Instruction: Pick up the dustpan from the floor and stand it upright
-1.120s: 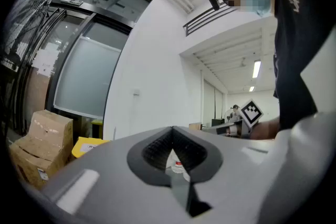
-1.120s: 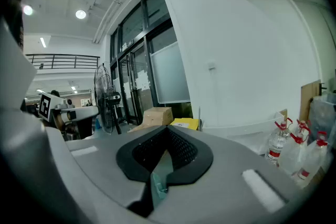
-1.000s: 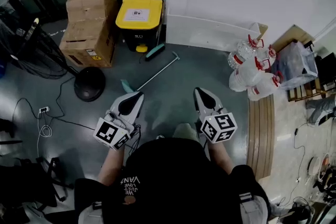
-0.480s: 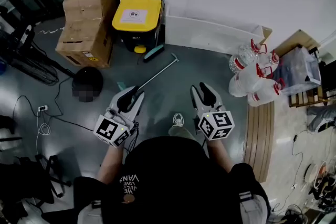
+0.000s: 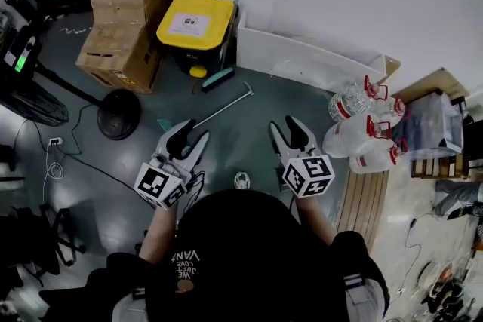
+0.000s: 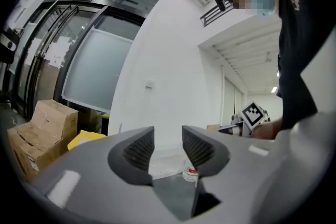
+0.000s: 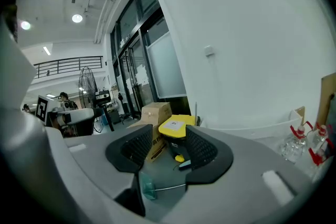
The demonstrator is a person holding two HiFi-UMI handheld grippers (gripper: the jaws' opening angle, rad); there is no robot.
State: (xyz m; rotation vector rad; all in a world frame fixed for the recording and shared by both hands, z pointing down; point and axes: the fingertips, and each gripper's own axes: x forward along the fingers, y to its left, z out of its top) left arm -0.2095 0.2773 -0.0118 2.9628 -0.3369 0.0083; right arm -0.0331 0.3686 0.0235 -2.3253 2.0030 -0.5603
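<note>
The dustpan lies flat on the grey floor; its thin metal handle (image 5: 220, 103) slants up-right from a teal pan (image 5: 165, 124) that my left gripper partly hides. The right gripper view shows the teal pan (image 7: 147, 187) low between the jaws, far off. My left gripper (image 5: 192, 133) hovers just right of the pan, jaws opening, nothing between them. My right gripper (image 5: 285, 124) is held right of the handle's end, jaws opening and empty too. In their own views the left gripper (image 6: 161, 147) faces the white wall and the right gripper (image 7: 169, 150) faces the bin.
A black bin with a yellow lid (image 5: 198, 23) and stacked cardboard boxes (image 5: 124, 23) stand at the back. A teal brush (image 5: 221, 75) lies by the bin. A fan base (image 5: 119, 115) and cables are at left, water bottles (image 5: 361, 126) at right.
Both grippers moved forward over the floor toward the dustpan, and their jaws went from shut to spread. The left gripper now covers more of the teal pan.
</note>
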